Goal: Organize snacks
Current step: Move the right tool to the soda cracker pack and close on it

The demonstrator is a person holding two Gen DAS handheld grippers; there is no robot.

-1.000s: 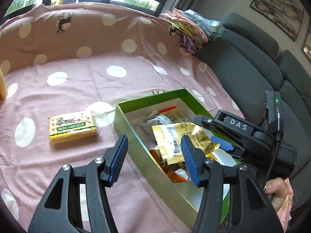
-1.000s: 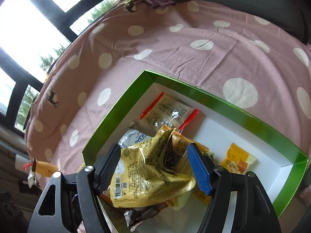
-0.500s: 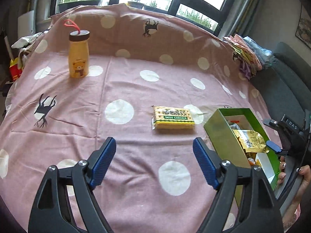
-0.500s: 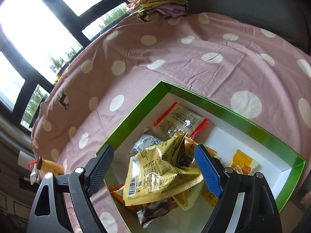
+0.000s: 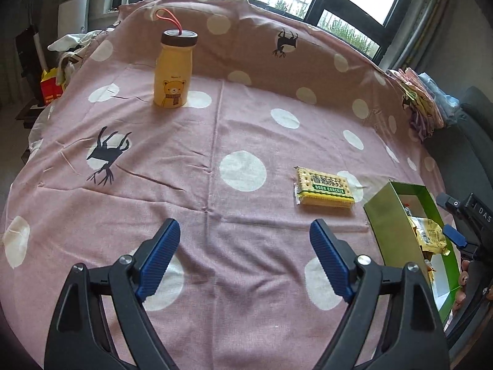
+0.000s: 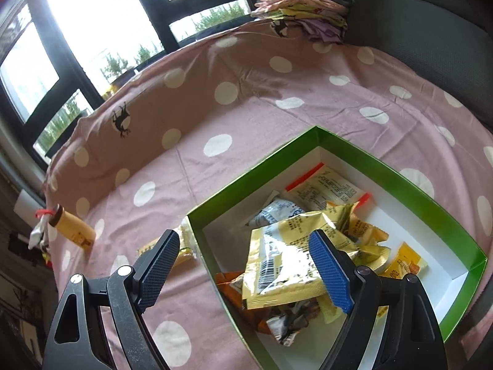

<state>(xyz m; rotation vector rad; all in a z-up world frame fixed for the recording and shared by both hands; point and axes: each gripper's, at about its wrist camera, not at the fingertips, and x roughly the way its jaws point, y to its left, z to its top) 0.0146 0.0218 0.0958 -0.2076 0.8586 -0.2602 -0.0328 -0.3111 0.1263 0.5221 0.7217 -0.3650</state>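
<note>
Soda cracker packet point(image 5: 323, 191): flat on the pink cloth, just left of the green box point(image 5: 388, 225), long axis crosswise. Left gripper point(image 5: 243, 259): nearer, jaws spread, empty; packet ahead-right. Right gripper point(image 6: 245, 273): jaws spread, empty, straddling the box's near wall.

Left gripper point(image 5: 245, 256): jaws wider, swung from green box point(image 5: 389, 222) toward cracker pack point(image 5: 323, 191).
Right gripper point(image 6: 243, 265): jaws wider, yellow packet point(image 6: 286, 265) released into box.
</note>
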